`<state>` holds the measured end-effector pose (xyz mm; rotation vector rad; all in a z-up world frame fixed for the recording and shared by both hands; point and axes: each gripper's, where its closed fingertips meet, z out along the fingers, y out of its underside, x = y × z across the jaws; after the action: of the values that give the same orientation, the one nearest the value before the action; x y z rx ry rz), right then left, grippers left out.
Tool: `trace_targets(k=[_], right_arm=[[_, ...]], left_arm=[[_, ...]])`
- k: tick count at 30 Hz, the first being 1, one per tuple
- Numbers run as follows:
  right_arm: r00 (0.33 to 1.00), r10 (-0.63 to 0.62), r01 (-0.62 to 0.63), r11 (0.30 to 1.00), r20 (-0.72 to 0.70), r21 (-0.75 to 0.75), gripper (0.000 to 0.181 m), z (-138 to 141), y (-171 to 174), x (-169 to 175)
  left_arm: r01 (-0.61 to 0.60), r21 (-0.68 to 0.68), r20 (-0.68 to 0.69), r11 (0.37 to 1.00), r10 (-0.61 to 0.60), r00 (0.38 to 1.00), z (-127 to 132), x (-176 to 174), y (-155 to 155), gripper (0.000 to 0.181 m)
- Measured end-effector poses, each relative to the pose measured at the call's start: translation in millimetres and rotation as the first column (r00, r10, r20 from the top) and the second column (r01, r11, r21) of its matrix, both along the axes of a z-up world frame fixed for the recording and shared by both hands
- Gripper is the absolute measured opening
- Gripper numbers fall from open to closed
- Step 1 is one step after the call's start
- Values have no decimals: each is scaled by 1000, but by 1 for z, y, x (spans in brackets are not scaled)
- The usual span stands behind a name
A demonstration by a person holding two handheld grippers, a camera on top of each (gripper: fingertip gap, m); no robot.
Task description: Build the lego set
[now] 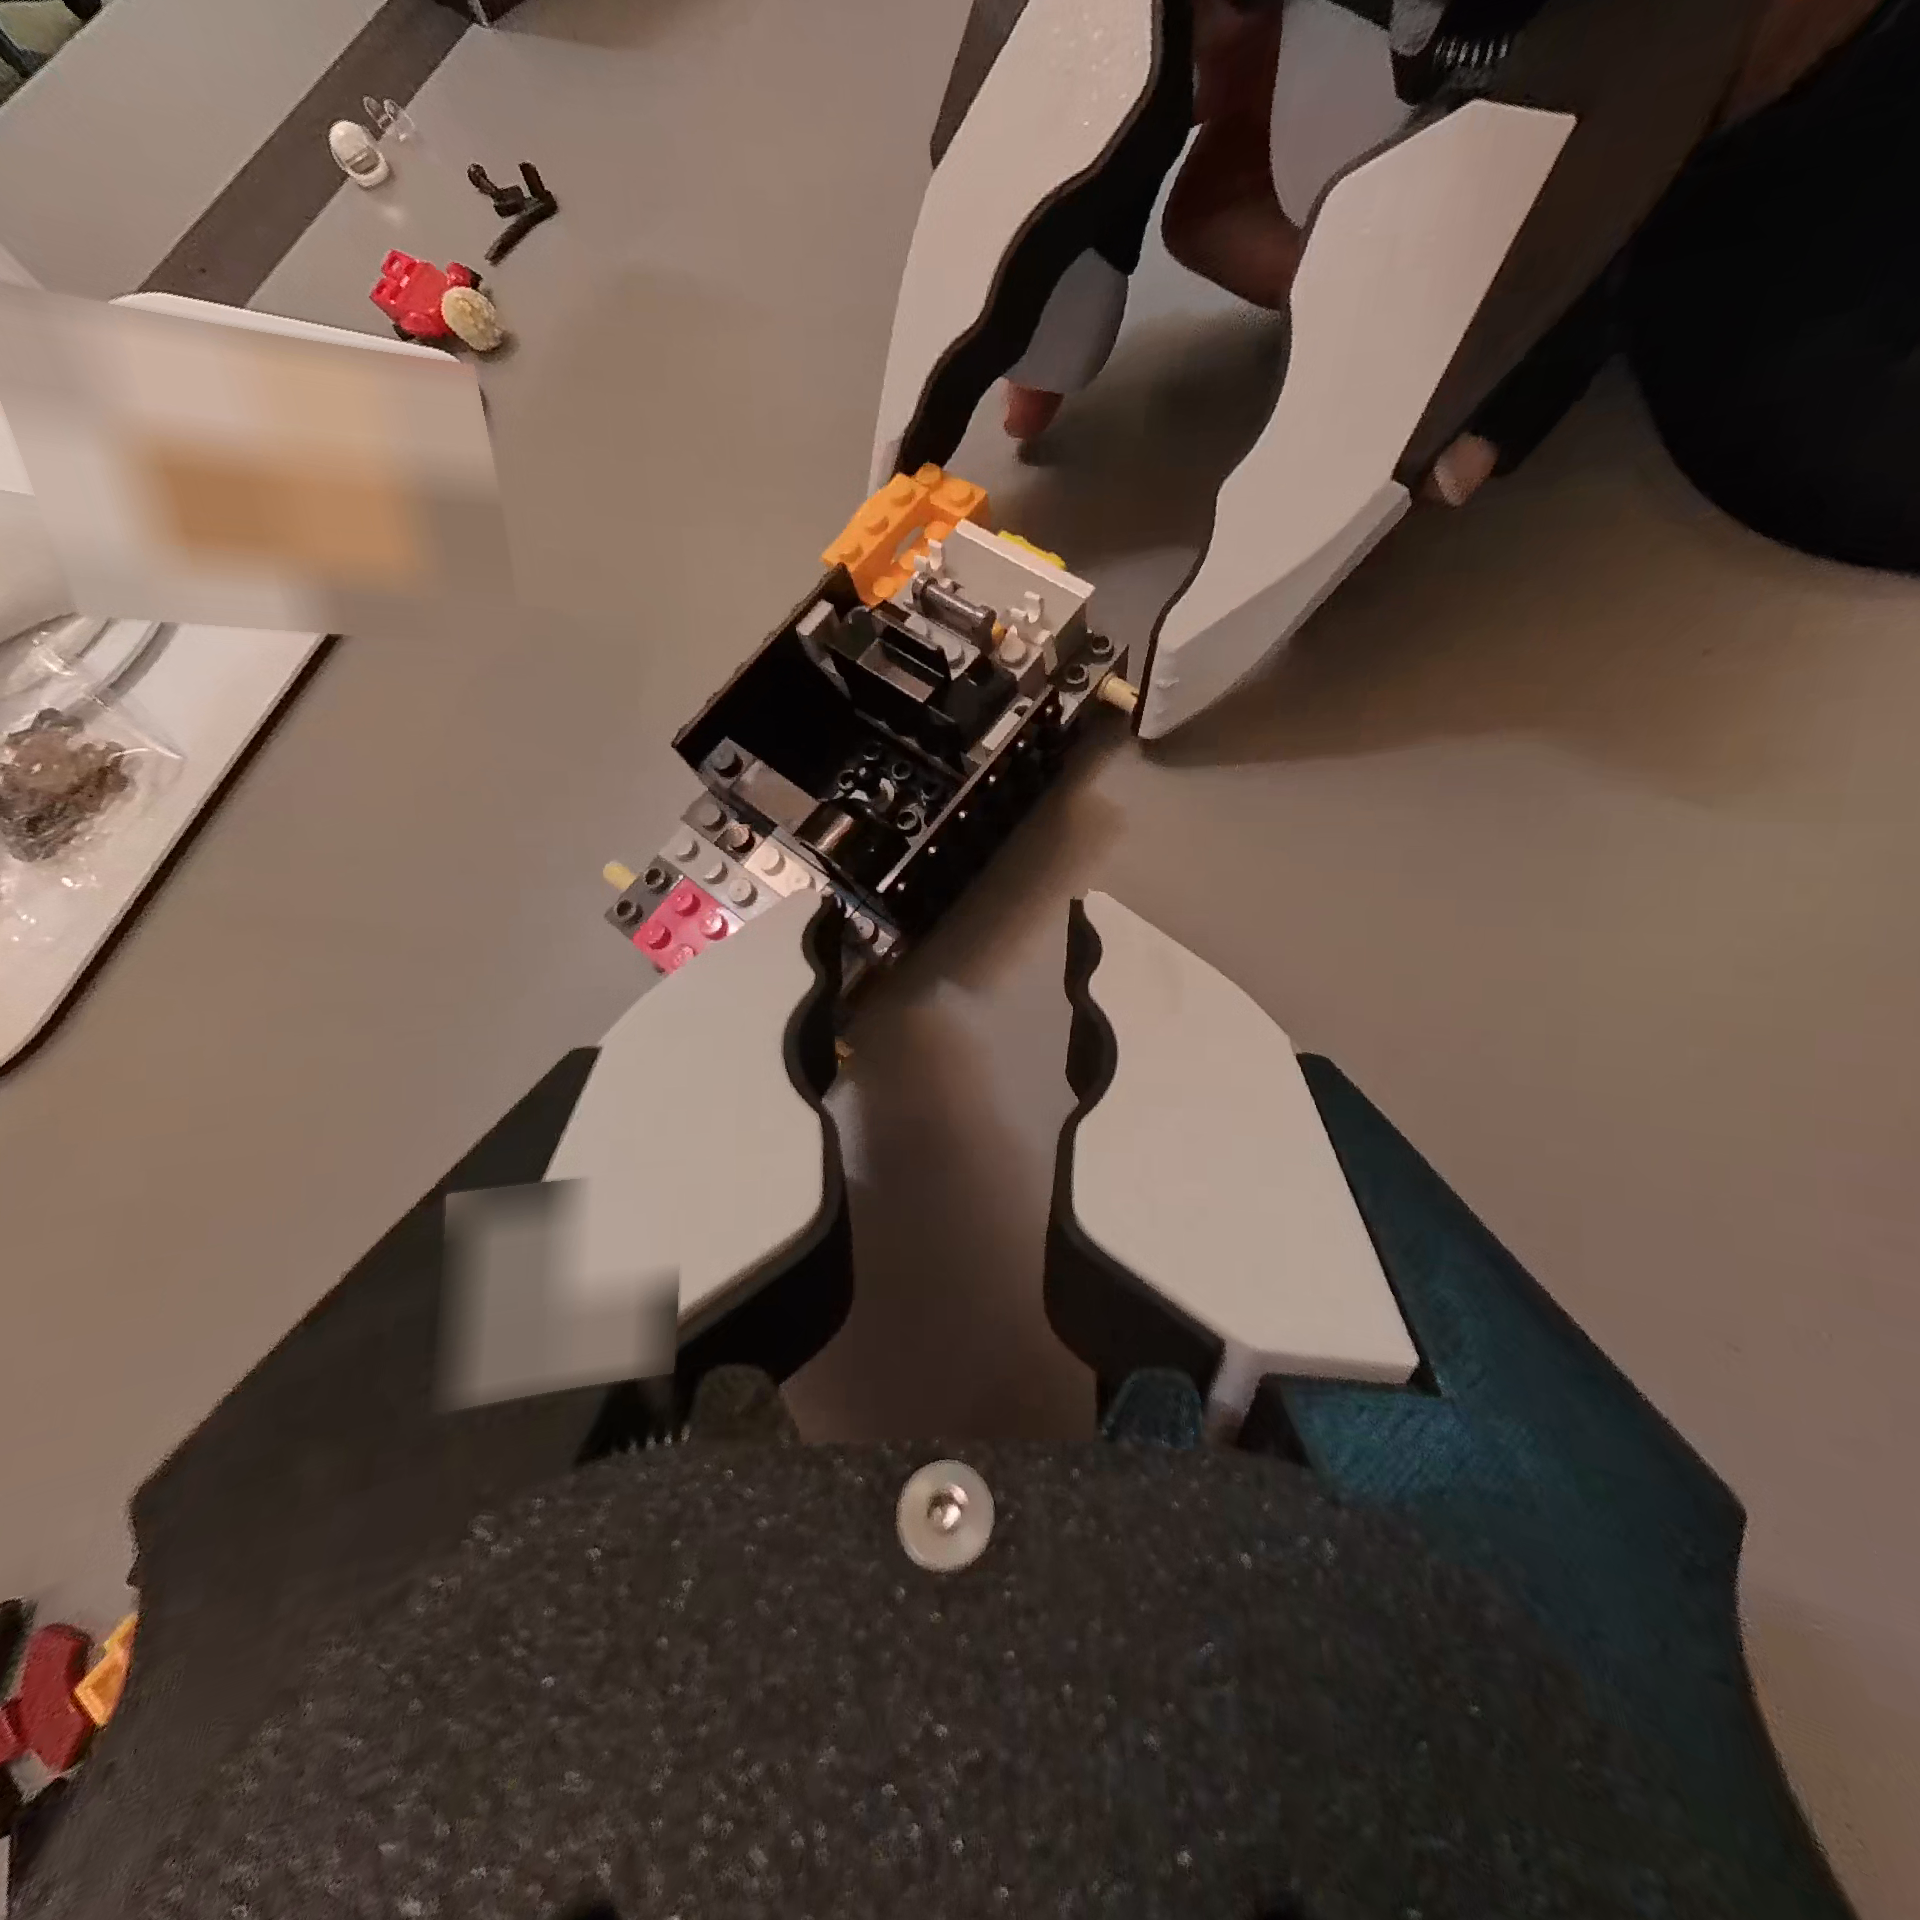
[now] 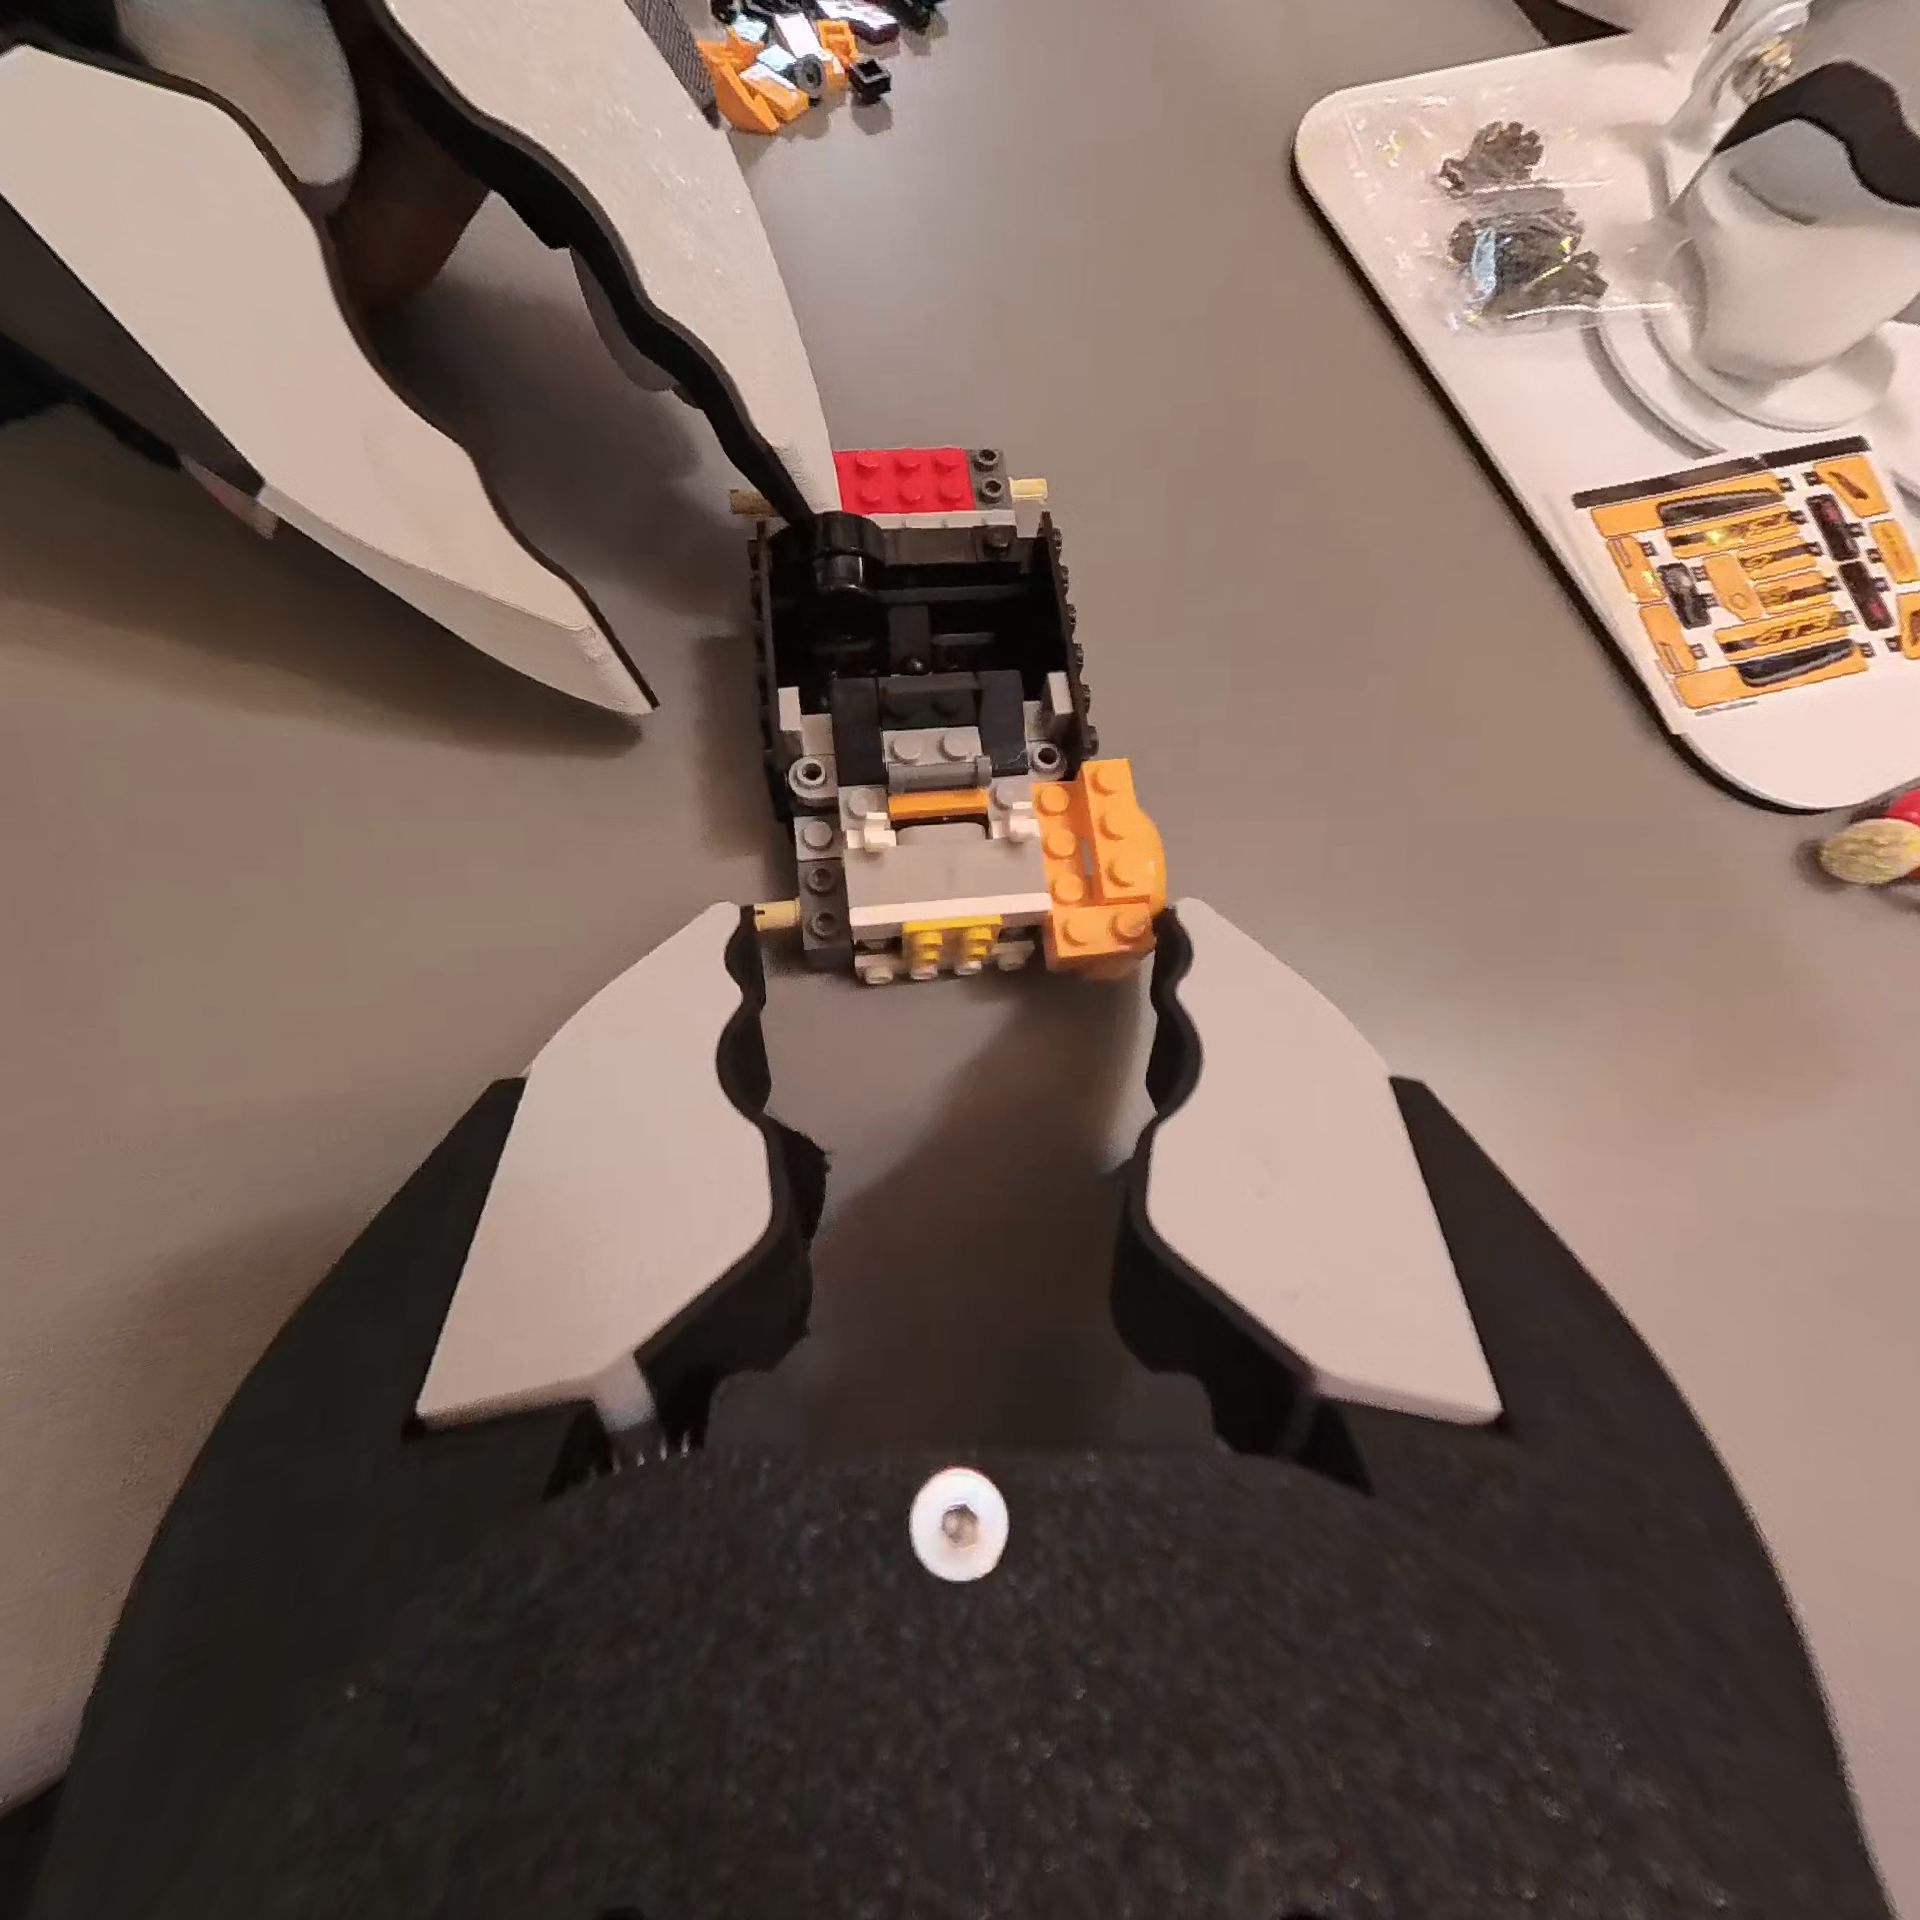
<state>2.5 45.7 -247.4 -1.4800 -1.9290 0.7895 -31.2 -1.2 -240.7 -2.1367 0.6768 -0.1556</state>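
Observation:
A part-built lego car [image 1: 883,717] lies on the grey table. It has a black chassis, grey bricks, an orange brick [image 2: 1101,842] at the front and a red plate [image 2: 902,480] at the rear. My right gripper [image 2: 954,916] is open and straddles the front end. One tip is at the tan axle pin [image 2: 777,914] and the other is at the orange brick. It also shows in the left wrist view [image 1: 1023,592]. My left gripper [image 1: 940,914] is open. Its left fingertip [image 1: 800,935] rests against the car's rear corner. It also shows in the right wrist view [image 2: 712,597].
A white tray [image 2: 1382,249] at the right holds bags of small parts [image 2: 1517,239] and a yellow sticker sheet [image 2: 1756,592]. Loose orange and black bricks [image 2: 790,62] lie far off. A red piece with a tan disc [image 1: 431,296] and small black pieces [image 1: 509,197] lie on the table.

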Motion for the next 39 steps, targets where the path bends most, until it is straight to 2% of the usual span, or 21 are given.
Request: trace_targets(k=[8, 14, 16, 19, 25, 28, 31, 35, 39], right_arm=[[995, -93, 92, 996, 45, 23, 67, -1, -8, 6], [998, -54, 55, 998, 37, -22, 66, 3, -29, 13], [999, -42, 42, 999, 19, -9, 64, 7, -33, 16], [999, -25, 25, 1000, -32, -7, 50, 18, -38, 20], [994, -68, 68, 998, -86, 0, 49, 26, -25, 22], [987, -89, 92, 996, -136, 17, 49, 38, -21, 25], [970, -120, 133, 990, -212, 47, 49, 56, -13, 29], [932, -191, 206, 978, -309, 17, 47, 86, -6, 43], [897, -241, 250, 968, -370, -24, 42, 104, -7, 61]], left_arm=[[-56, 2, -10, 998, 56, 998, -1, -9, 3, 35], [-117, 1, -7, 993, 117, 993, -1, -22, 4, 38], [-121, 0, -5, 993, 121, 993, -1, -24, 3, 38], [-141, 2, 12, 990, 141, 990, 1, -31, 3, 39], [-135, 28, 76, 990, 132, 988, 11, -40, 1, 43], [-100, 71, 80, 992, 94, 992, 18, -34, 1, 49], [-76, 55, 80, 996, 71, 994, 14, -23, 1, 62], [-142, 28, 54, 990, 140, 989, 9, -20, 8, 75], [-173, -14, 55, 985, 174, 983, 3, -14, 12, 63]])
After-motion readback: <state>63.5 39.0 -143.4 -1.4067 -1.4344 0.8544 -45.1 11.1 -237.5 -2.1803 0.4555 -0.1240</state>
